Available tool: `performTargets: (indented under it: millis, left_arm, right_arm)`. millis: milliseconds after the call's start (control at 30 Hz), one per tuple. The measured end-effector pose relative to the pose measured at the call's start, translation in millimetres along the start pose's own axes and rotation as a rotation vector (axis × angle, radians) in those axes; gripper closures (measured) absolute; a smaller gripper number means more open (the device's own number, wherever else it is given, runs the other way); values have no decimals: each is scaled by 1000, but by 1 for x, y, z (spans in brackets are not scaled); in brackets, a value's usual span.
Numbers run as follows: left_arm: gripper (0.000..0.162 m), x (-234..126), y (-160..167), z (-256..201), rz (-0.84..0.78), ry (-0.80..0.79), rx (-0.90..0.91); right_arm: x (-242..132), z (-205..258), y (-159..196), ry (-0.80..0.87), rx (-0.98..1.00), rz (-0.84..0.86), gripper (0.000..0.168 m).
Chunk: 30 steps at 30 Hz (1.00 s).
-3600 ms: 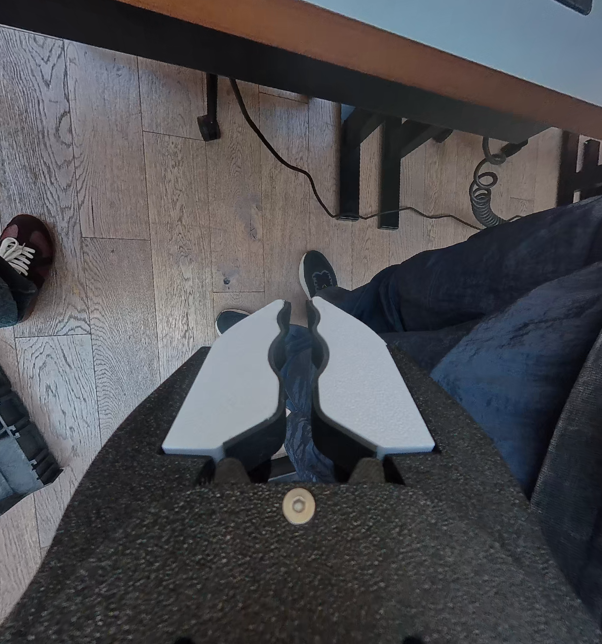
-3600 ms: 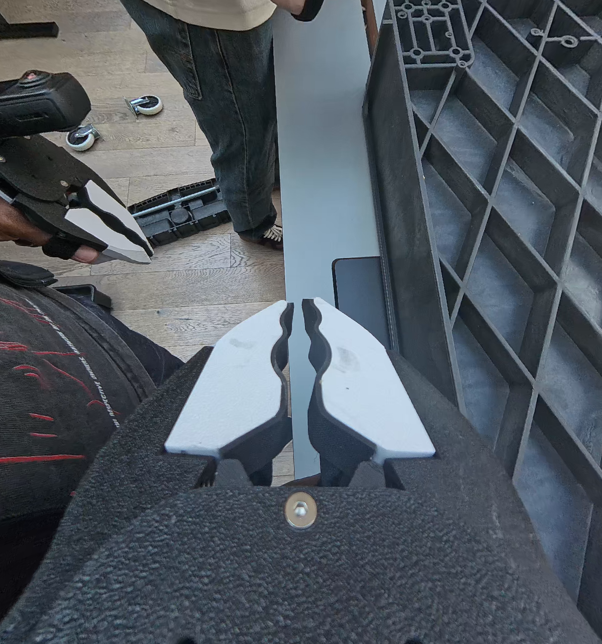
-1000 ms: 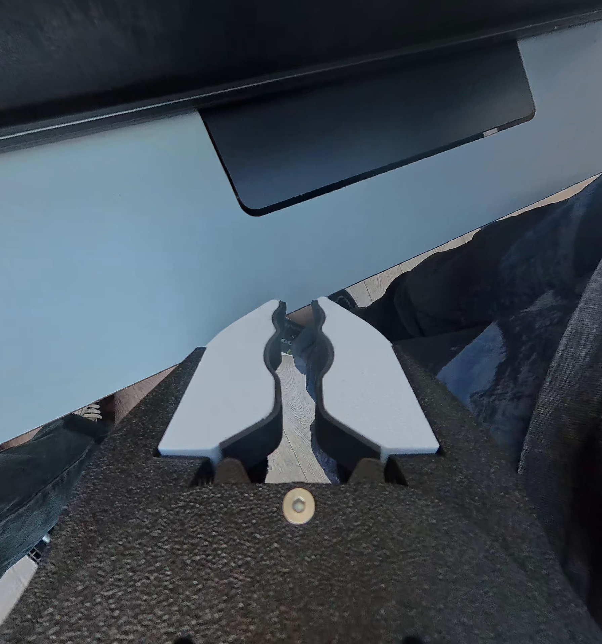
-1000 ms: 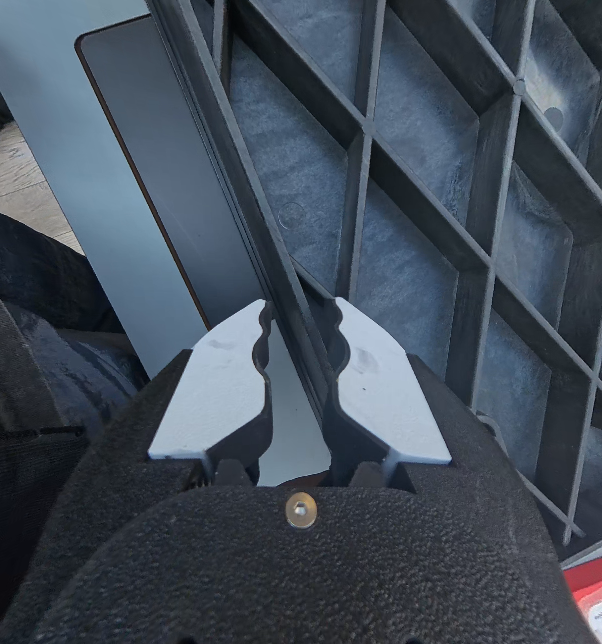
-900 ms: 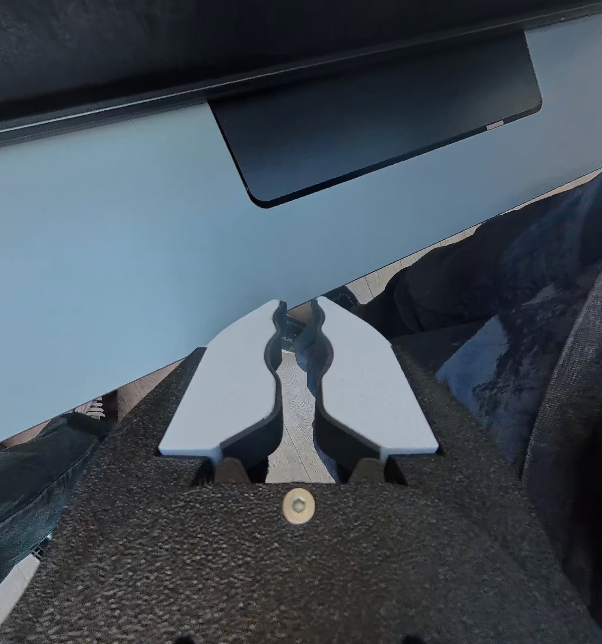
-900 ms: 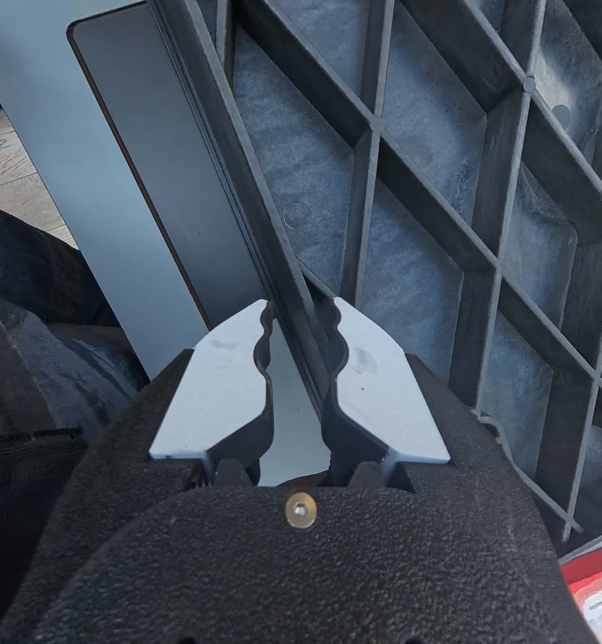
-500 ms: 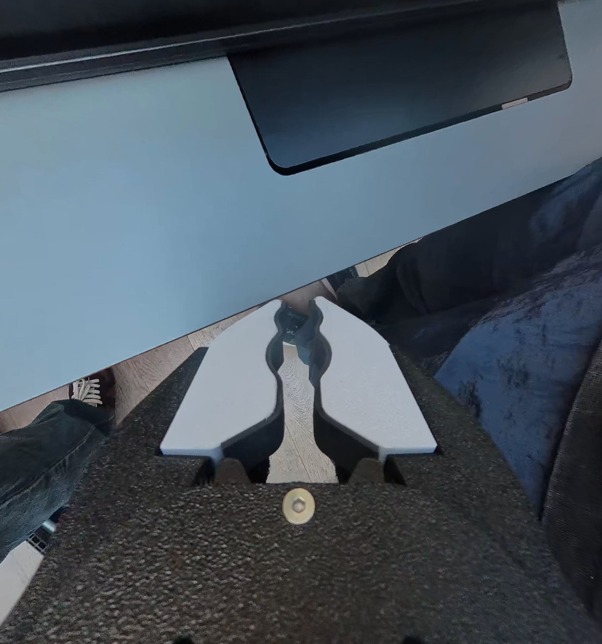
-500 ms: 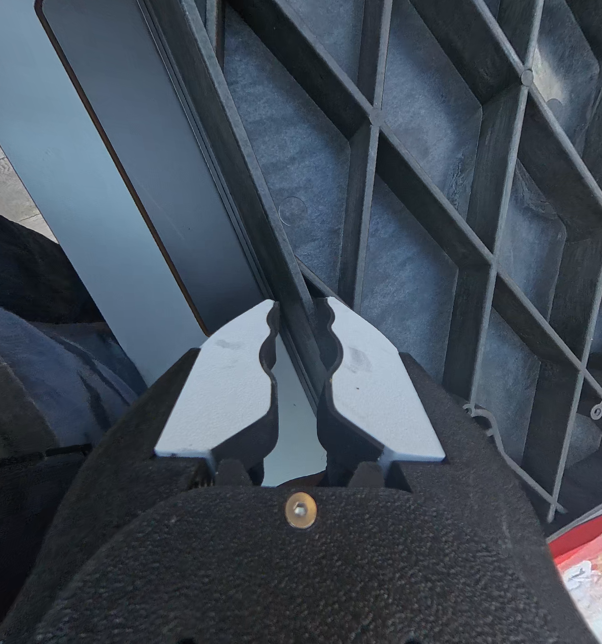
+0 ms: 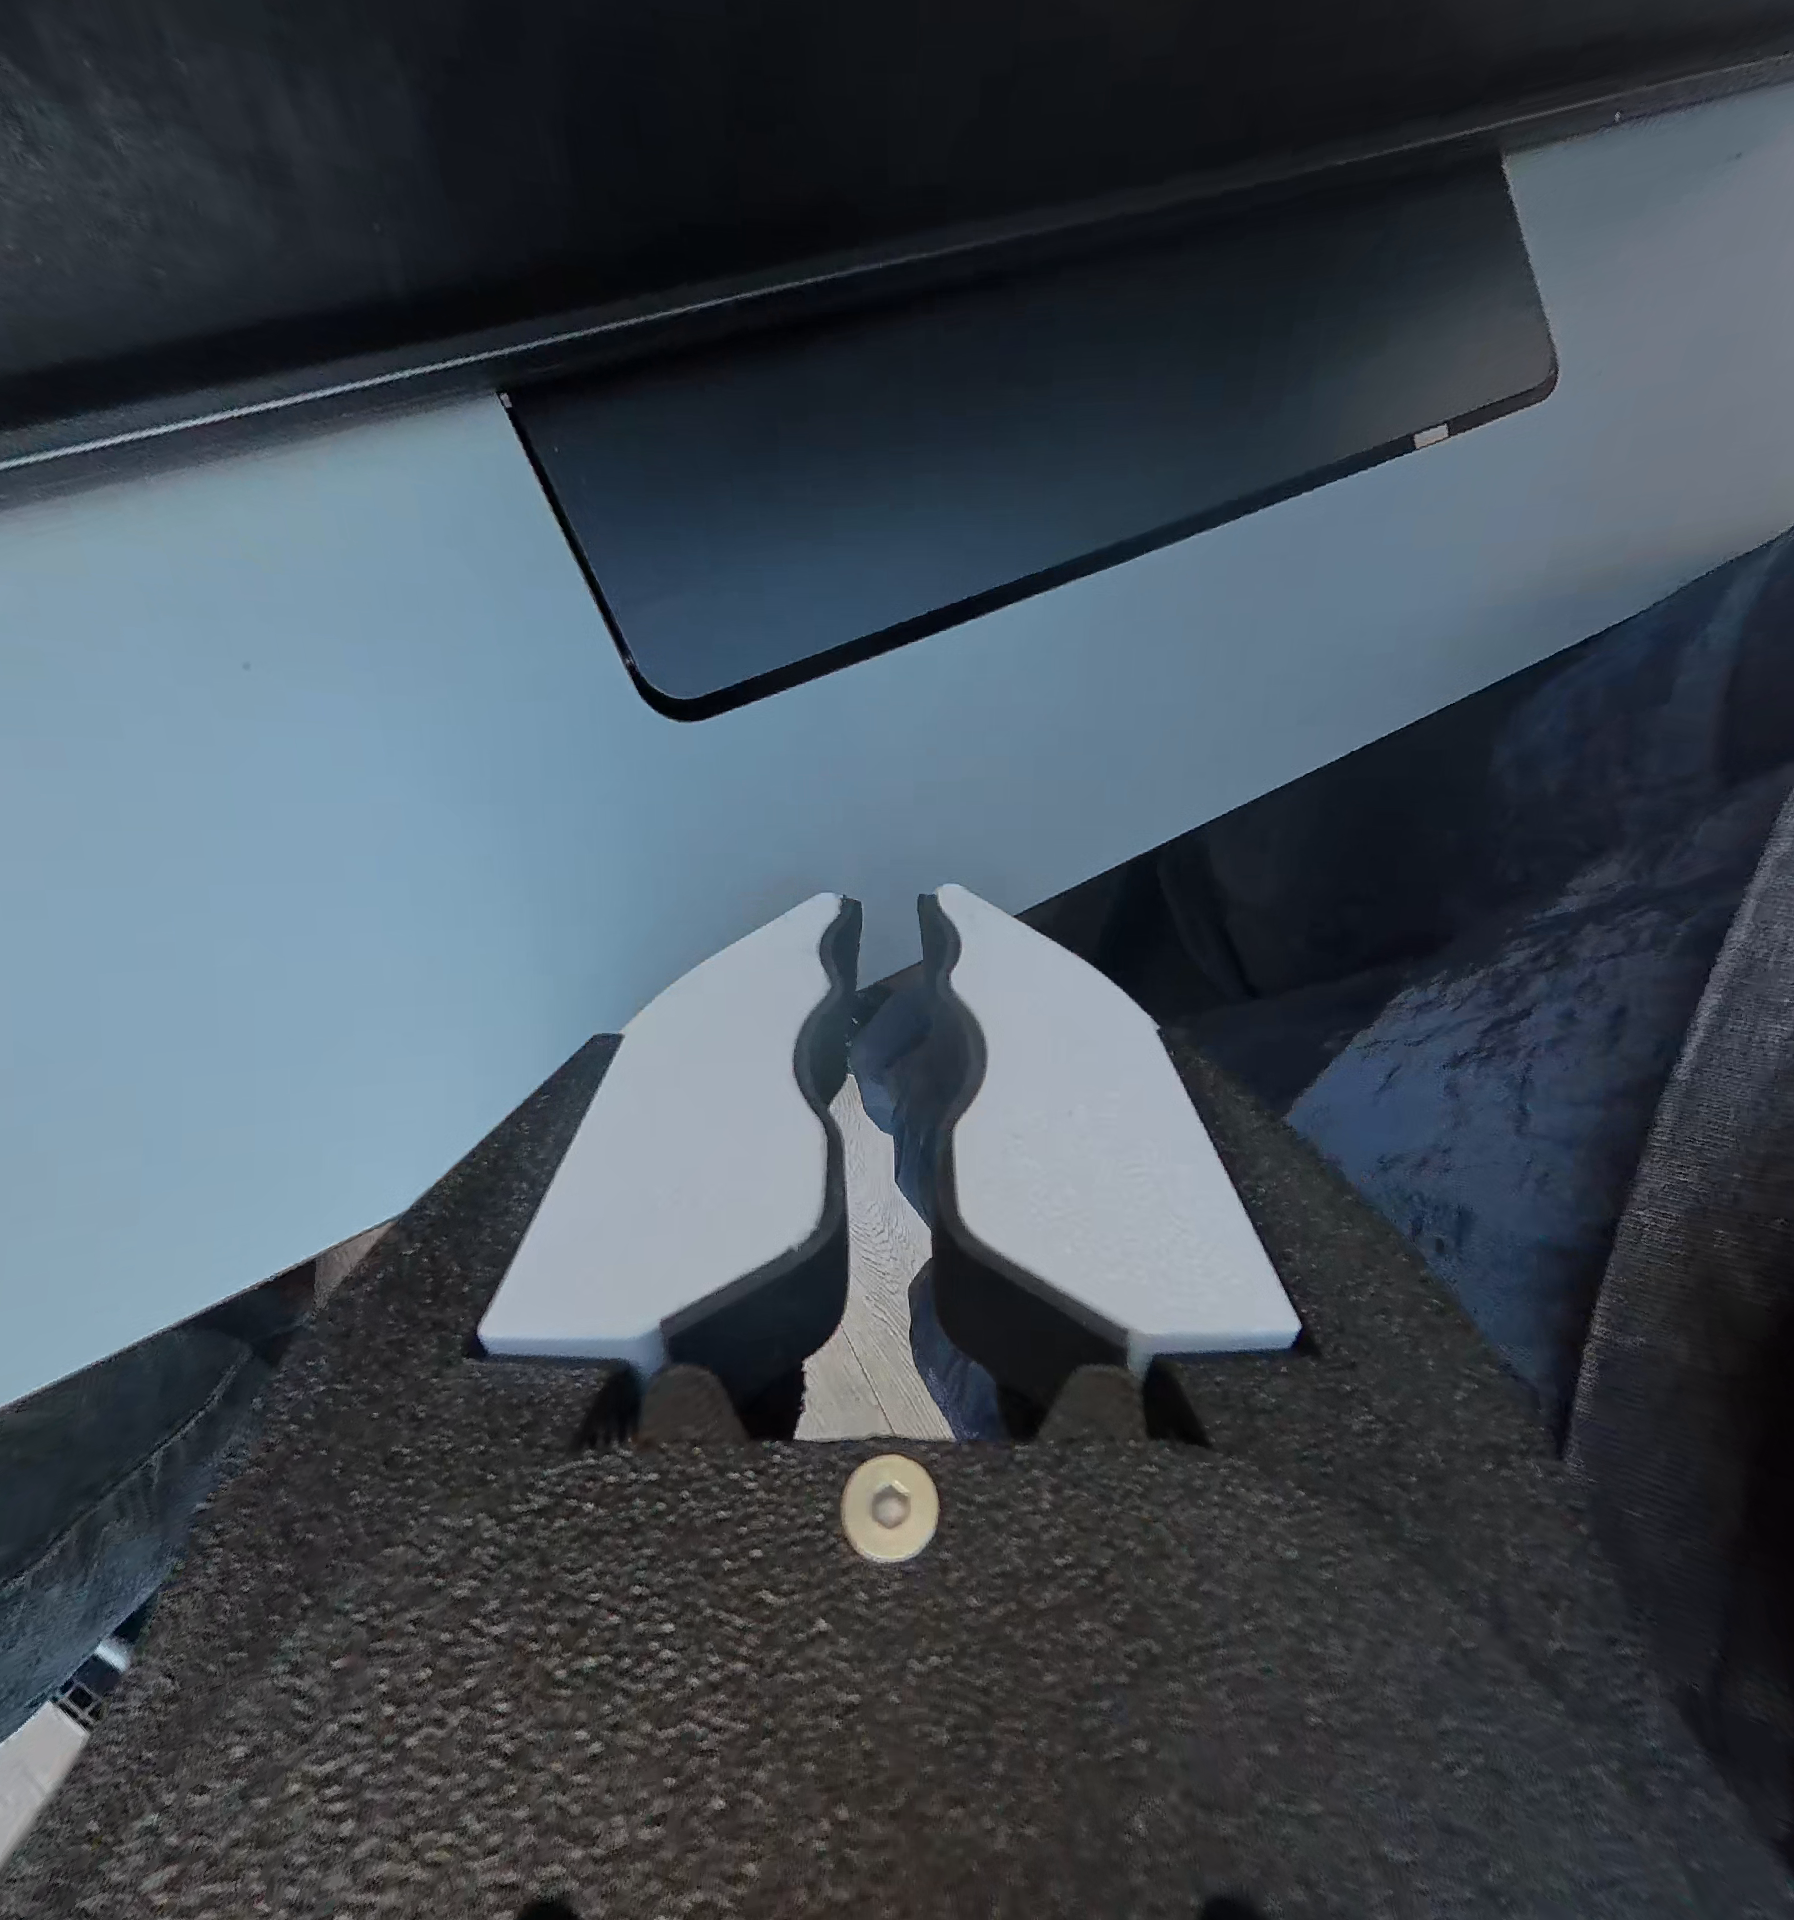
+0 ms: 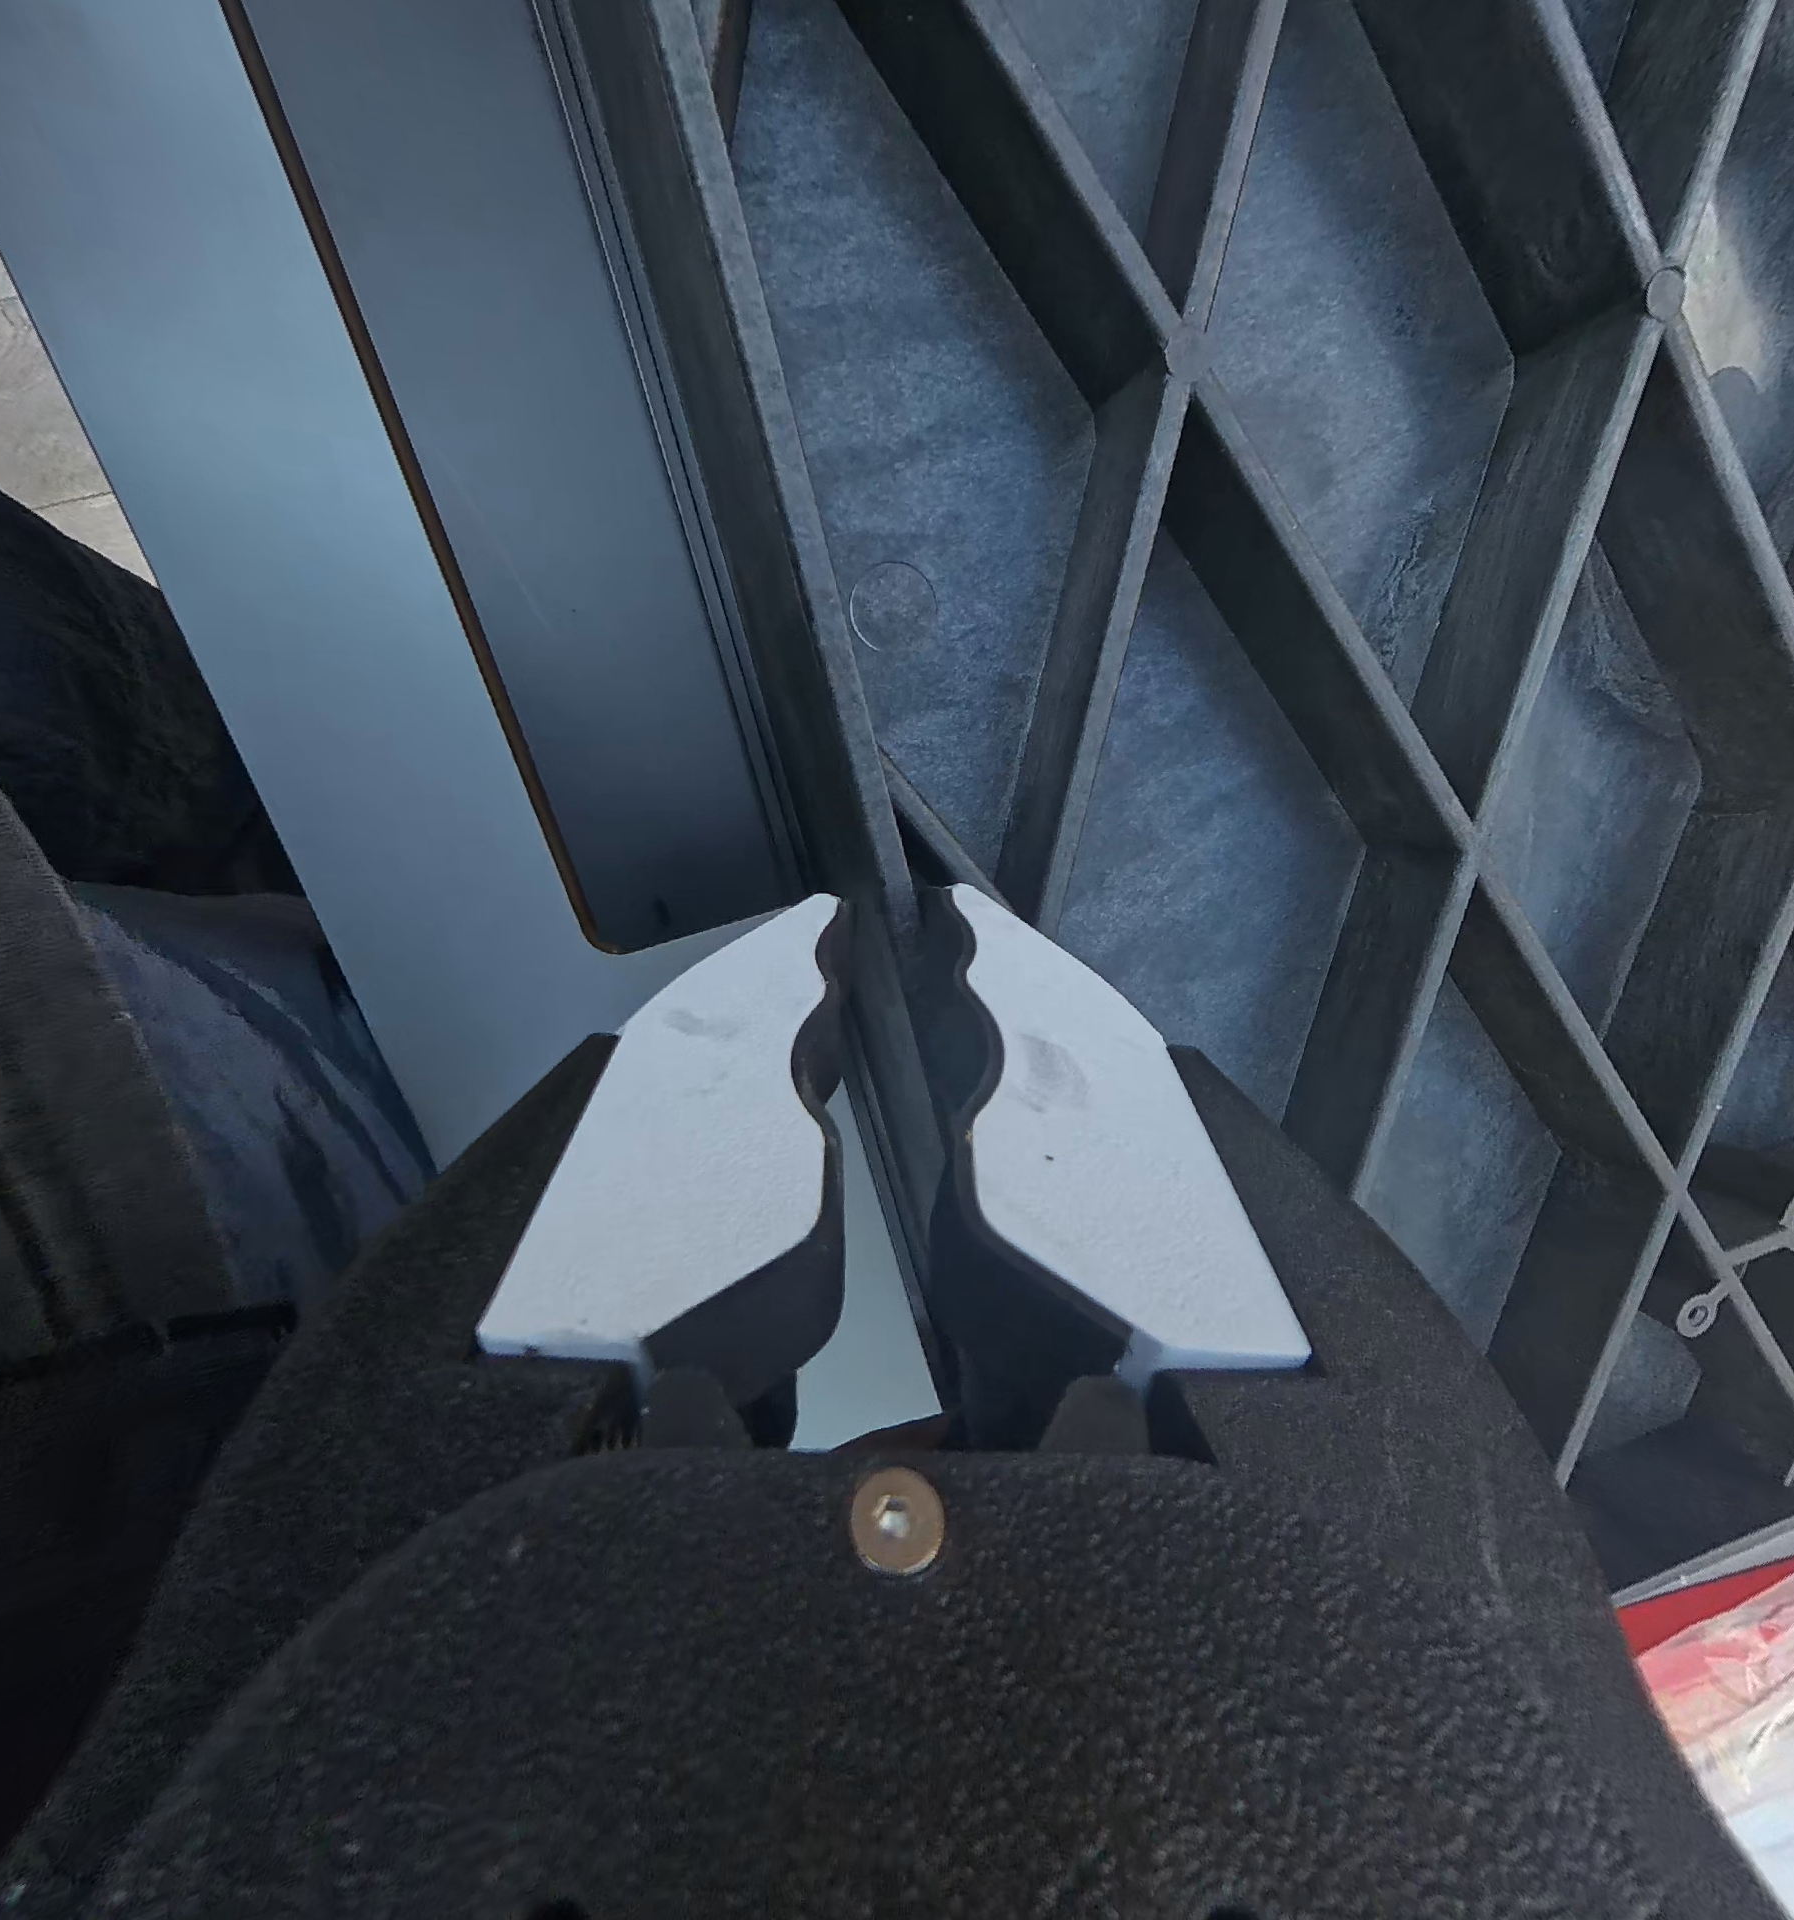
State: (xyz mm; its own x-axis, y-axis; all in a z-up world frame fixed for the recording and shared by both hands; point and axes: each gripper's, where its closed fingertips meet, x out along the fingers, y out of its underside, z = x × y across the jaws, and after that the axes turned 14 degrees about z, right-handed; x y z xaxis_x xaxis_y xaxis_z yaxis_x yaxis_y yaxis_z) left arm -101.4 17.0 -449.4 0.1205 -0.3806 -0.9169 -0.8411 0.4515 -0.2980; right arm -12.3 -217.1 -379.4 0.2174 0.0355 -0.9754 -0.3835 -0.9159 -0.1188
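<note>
In the right wrist view my right gripper [image 10: 885,914] is shut on the thin black rim [image 10: 758,457] of a black plastic ribbed panel [image 10: 1288,623], and the rim runs between the two fingers. Left of the rim lie a dark glossy flat panel [image 10: 519,520] and a pale blue-grey board [image 10: 197,416]. In the left wrist view my left gripper [image 9: 885,914] is shut with a narrow slit and nothing in it. Its tips lie at the lower edge of the pale board [image 9: 301,883]. The dark glossy panel [image 9: 1028,499] is above, under the black rim [image 9: 664,312].
A person's dark clothing fills the right of the left wrist view [image 9: 1495,1091] and the left of the right wrist view [image 10: 93,1039]. Wood floor [image 9: 872,1226] shows below the board. A red item under clear plastic [image 10: 1755,1662] sits at the lower right. There is about 25 cm between the tips of the two grippers.
My right gripper's fingers have closed in on the black rim. In the left wrist view the pale board has come down, so the fingertips now overlap its lower edge.
</note>
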Motion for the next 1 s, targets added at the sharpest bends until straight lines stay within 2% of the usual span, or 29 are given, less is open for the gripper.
performTargets:
  millis: [533, 767, 833, 1000]
  left_arm:
    - [150, 6, -5, 2, -8, -8, -58]
    - [150, 7, -2, 4, -3, -16, -77]
    - [150, 7, -2, 5, -5, -19, -85]
    - [150, 9, -4, 5, -1, -20, -83]
  right_arm:
    - [0, 1, 0, -6, -28, 46, 154]
    - [-3, 4, -1, -37, -41, 22, 144]
    - [-6, 1, -5, -24, -34, 3, 134]
    - [-1, -1, -9, -41, -47, 25, 127]
